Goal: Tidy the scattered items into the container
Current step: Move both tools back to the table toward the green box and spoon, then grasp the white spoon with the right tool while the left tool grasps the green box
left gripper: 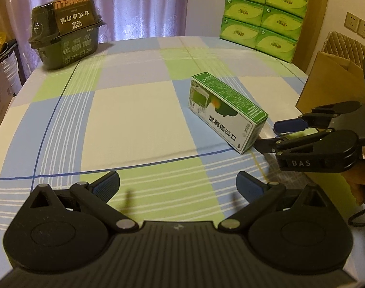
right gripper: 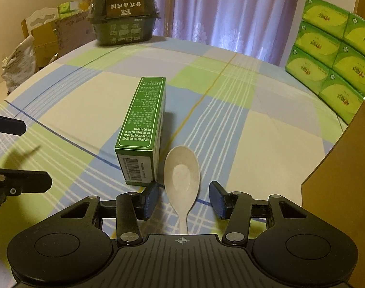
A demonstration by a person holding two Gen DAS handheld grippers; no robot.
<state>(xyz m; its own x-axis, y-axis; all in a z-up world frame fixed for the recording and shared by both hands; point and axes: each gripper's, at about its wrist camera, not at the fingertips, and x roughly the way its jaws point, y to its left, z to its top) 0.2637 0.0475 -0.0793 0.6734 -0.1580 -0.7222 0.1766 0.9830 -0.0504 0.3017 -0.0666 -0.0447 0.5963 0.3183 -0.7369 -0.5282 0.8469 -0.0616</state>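
A pale spoon (right gripper: 182, 170) lies on the checked tablecloth (right gripper: 266, 139), bowl facing up, its handle running back between the fingers of my right gripper (right gripper: 183, 199). That gripper is open, its blue pads (right gripper: 150, 199) standing clear of the spoon on both sides. A green and white carton (right gripper: 141, 129) lies just left of the spoon. In the left wrist view the carton (left gripper: 225, 112) is ahead and to the right, with my right gripper (left gripper: 276, 134) at its near end. My left gripper (left gripper: 178, 187) hangs open over the cloth, holding nothing.
An open cardboard box (right gripper: 345, 168) stands at the table's right edge (left gripper: 331, 84). A dark lidded food bowl (left gripper: 64, 31) sits at the far left. Stacked green tissue packs (left gripper: 261, 16) rise at the back right. My left gripper (right gripper: 26, 153) shows at the right view's left edge.
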